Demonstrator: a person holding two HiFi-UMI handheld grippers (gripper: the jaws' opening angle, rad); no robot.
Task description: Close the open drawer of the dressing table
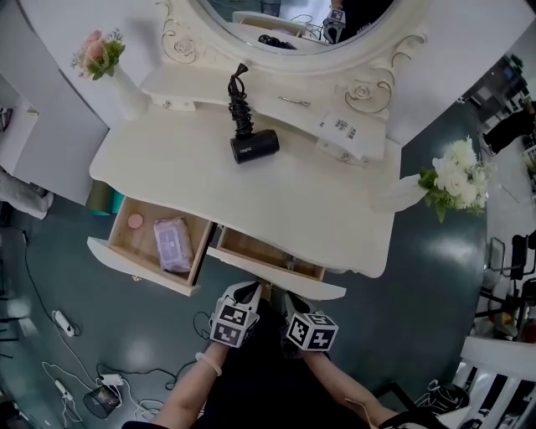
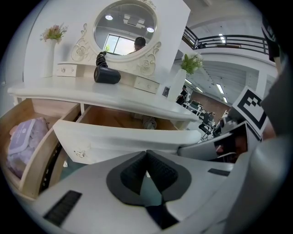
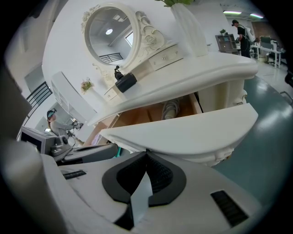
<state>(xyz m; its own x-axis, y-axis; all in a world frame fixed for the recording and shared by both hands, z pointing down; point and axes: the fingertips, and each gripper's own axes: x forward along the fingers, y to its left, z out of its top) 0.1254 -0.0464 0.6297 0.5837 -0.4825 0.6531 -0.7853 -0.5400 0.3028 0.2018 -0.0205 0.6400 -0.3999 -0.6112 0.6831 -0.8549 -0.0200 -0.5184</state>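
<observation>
The white dressing table [image 1: 209, 167] has two drawers pulled out. The middle drawer [image 1: 276, 275] stands partly open, its white front [image 2: 123, 139] [image 3: 183, 132] filling both gripper views. My left gripper [image 1: 250, 289] [image 2: 146, 151] is shut and empty, its tip right at that front near the left end. My right gripper [image 1: 290, 297] [image 3: 146, 151] is shut beside it, its tip under the front's top edge. The left drawer [image 1: 134, 261] is open wider and holds a purple wipes packet [image 1: 172, 243] [image 2: 23, 137] and a small pink disc [image 1: 136, 221].
A black hair dryer [image 1: 254, 144] lies on the tabletop below the oval mirror [image 1: 289, 25]. Flower vases stand at the left [image 1: 117, 80] and right [image 1: 402, 191] ends. Cables and a power strip [image 1: 63, 323] lie on the dark floor at the left.
</observation>
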